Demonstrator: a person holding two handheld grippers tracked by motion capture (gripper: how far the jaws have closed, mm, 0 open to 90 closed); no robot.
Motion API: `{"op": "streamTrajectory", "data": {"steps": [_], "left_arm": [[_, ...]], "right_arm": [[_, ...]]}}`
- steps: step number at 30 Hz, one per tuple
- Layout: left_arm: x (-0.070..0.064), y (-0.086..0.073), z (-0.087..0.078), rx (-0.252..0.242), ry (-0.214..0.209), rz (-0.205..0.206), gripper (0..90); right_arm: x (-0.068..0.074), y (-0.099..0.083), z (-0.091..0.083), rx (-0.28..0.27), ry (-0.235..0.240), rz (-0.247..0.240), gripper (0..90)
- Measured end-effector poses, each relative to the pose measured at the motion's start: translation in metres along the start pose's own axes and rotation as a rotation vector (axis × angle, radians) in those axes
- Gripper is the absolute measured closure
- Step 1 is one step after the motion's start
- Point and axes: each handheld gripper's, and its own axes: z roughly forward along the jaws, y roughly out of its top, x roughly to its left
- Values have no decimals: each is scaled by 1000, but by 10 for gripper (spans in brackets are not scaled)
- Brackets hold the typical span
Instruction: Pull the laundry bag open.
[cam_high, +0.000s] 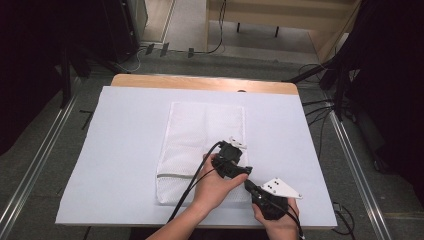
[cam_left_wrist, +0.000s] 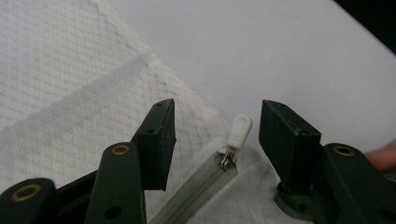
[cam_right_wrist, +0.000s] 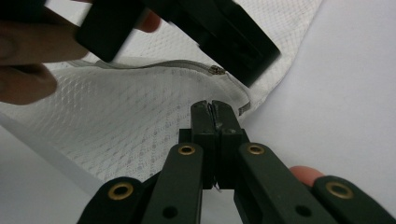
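Item: white mesh laundry bag (cam_high: 200, 150), flat mid-table; your right gripper (cam_right_wrist: 212, 109) seemingly pinches its near corner taut beside the zipper pull (cam_left_wrist: 239, 129), which your left gripper (cam_left_wrist: 217, 133), jaws apart, straddles for gripping.

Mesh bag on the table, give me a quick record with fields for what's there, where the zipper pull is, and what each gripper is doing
bag: white mesh bag lying flat on the white table cover
zipper: grey zipper running across the bag near the person's end
zipper pull: white pull at the zipper's end, between the left gripper's jaws, not yet pinched
left gripper: open, jaws on either side of the pull
right gripper: jaws pressed together on the bag's edge
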Motion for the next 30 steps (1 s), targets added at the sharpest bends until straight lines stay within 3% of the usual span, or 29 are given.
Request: {"op": "streamTrajectory", "data": {"steps": [2,4,5,7,8,9,13,18,23,30], "left_arm": [[-2,3,7,30,23,6,418],[-1,5,11,52,0,15,459],[-1,5,11,53,0,16,527],[4,5,8,45,-58,9,690],[5,5,5,33,-67,5,776],[7,5,1,17,-90,1,808],[9,3,-12,-27,-114,-5,825],[17,-11,-23,-87,-136,-33,848],[30,-31,-28,-166,-181,-100,869],[37,-44,-32,-201,-167,-113,872]], "right_arm": [[0,0,-1,1,1,-1,900],[-1,0,-1,1,4,-1,900],[-1,0,-1,3,3,-1,900],[-2,-1,-2,4,3,-6,900],[-2,-1,-2,3,1,-5,900],[-2,-1,-2,1,0,-2,900],[-3,0,-2,-1,-9,8,900],[-3,1,-3,-14,-19,7,900],[1,5,-8,-38,-25,3,900],[7,9,-10,-55,-7,5,900]]}}
